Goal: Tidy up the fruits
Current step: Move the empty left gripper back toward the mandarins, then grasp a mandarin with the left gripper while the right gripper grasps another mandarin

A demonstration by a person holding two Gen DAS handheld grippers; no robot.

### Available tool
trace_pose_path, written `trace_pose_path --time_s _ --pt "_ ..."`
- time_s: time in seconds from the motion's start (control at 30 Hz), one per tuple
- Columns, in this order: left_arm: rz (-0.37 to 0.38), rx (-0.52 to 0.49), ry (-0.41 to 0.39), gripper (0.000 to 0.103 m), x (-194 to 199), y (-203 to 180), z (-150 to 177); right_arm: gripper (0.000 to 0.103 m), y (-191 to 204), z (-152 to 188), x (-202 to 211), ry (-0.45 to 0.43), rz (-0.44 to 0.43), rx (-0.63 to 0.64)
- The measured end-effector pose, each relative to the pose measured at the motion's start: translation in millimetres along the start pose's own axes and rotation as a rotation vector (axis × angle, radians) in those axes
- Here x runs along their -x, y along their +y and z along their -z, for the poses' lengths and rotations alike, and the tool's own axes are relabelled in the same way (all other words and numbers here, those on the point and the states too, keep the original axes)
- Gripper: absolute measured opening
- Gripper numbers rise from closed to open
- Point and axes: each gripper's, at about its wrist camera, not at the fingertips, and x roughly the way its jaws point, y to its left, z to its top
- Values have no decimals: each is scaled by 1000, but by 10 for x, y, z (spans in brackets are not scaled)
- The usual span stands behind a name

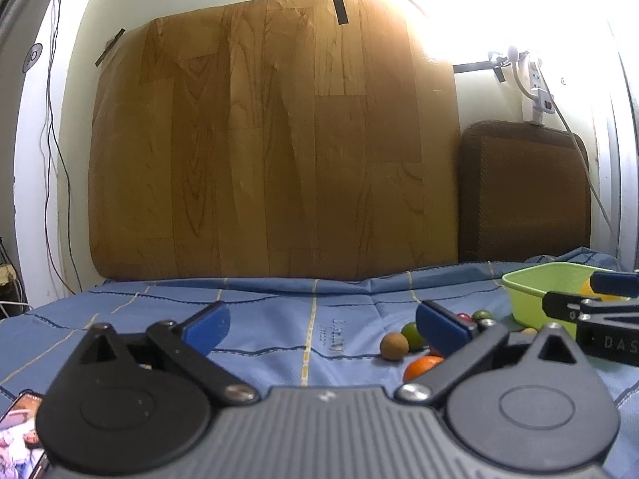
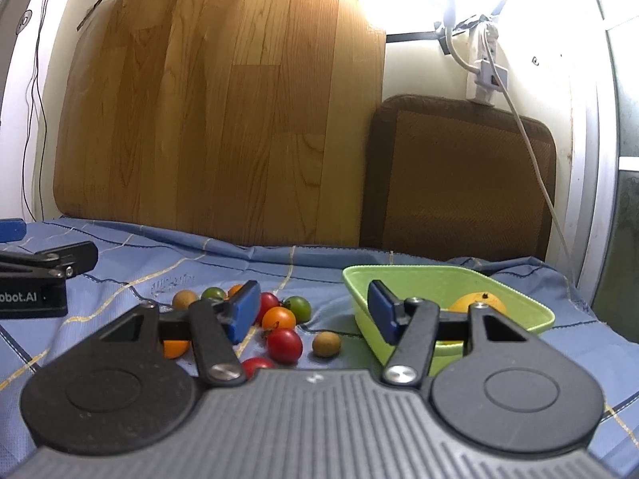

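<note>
Several small fruits lie on the blue cloth: a red tomato [image 2: 284, 344], an orange one [image 2: 279, 317], a green one [image 2: 297, 307] and a brown round fruit [image 2: 326, 344]. A light green basket [image 2: 531, 304] to their right holds a yellow-orange fruit [image 2: 477, 301]. My right gripper [image 2: 313, 313] is open and empty, low over the fruits, its right finger at the basket's near wall. My left gripper [image 1: 321, 325] is open and empty, left of the pile; a brown fruit [image 1: 394, 345] and an orange one [image 1: 421, 366] show by its right finger. The basket [image 1: 523, 299] shows at right.
A blue checked cloth [image 1: 279, 319] covers the surface. A wood-pattern board [image 2: 215, 111] and a brown cushion [image 2: 459, 183] lean on the back wall. A power strip with a cable [image 2: 485, 76] hangs at right. A phone [image 1: 20, 435] lies at the near left.
</note>
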Motion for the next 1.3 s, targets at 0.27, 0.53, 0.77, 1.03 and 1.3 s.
trace_pose_path --time_s 0.27,0.53,0.77,1.03,1.3 --pt "35 -50 18 103 -31 -77 -6 56 2 8 -16 14 -37 -3" --pt "104 -36 147 103 -218 -22 -16 45 -158 8 -55 120 -154 -61" --pt "223 -8 256 94 -390 78 -98 45 -131 -36 -183 258 -318 15" --pt "361 -61 375 58 -623 -135 0 45 45 -99 -422 280 -411 82" --pt "454 -85 411 57 -716 -240 32 44 3 -186 -892 409 -513 -16"
